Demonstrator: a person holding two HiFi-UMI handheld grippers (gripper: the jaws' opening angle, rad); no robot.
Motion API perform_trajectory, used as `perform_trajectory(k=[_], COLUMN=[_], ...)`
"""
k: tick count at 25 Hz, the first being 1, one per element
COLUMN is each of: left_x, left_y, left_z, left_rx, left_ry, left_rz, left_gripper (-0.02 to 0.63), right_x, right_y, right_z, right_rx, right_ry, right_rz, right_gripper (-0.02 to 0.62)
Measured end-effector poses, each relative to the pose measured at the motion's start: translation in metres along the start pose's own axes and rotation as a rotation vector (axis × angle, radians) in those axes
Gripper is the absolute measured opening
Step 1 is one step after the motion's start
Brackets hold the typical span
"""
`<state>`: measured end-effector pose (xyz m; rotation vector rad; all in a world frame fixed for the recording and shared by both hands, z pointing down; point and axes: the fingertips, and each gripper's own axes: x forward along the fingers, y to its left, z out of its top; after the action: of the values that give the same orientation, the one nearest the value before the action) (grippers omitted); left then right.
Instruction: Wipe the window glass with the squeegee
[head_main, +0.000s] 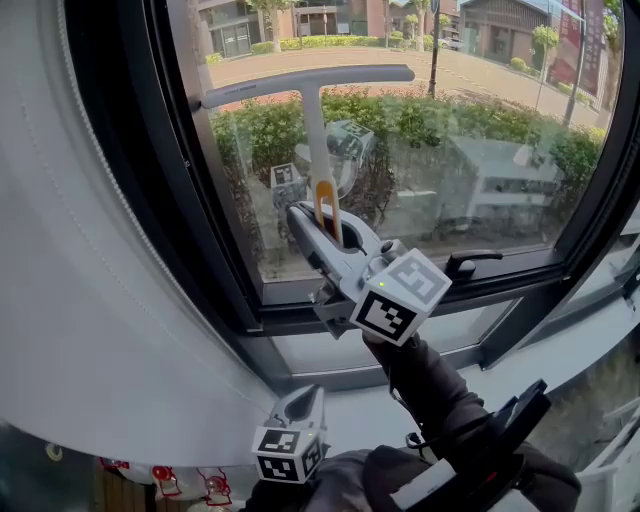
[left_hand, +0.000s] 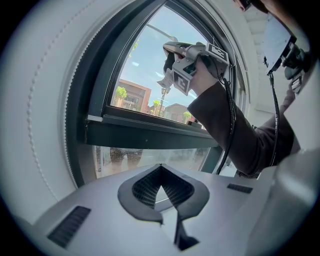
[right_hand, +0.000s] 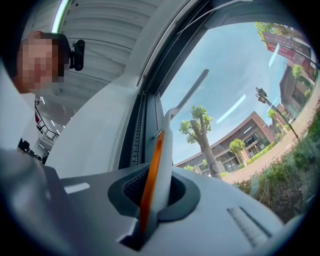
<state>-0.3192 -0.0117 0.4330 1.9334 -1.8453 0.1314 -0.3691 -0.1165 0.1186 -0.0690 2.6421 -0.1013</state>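
Right gripper (head_main: 320, 220) clamps the squeegee (head_main: 312, 110); draw its blade, above the gripper, flat down the window glass (head_main: 480, 120), contact seemingly made. Left gripper (head_main: 303, 396), below, clenched empty.

Dark metal window frame (head_main: 215, 270); a black lever handle (head_main: 470, 264) on its lower rail. At left, a white wall panel (head_main: 80, 260) with a dotted seam line. Pale sill (head_main: 345, 410) below. Through clear window glass (head_main: 500, 150): green hedge (head_main: 420, 115), paved road (head_main: 480, 70), brick buildings (head_main: 500, 25). Bright daylight, blue sky (right_hand: 225, 65).
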Motion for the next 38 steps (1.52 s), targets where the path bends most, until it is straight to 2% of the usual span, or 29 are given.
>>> perform_trajectory(k=[23,30,38], left_x=[-0.014,-0.006,-0.009], left_y=[-0.010,-0.012,-0.015], left_z=[0.015,-0.014,-0.011], left_rx=[0.014,0.011,0.012], left_ry=[0.008,0.009,0.012], left_rz=[-0.004,-0.009,-0.011], left_gripper=[0.000,0.000,0.000], right_x=[-0.003,-0.027,-0.029], right_y=[0.001,0.002,0.003], right_z=[-0.009,-0.036,-0.040], right_rx=[0.035,0.037,0.050], right_ry=[0.039,0.056,0.064], right_rz=[-0.024,-0.030,-0.039], right_gripper=[0.005,0.005,0.005])
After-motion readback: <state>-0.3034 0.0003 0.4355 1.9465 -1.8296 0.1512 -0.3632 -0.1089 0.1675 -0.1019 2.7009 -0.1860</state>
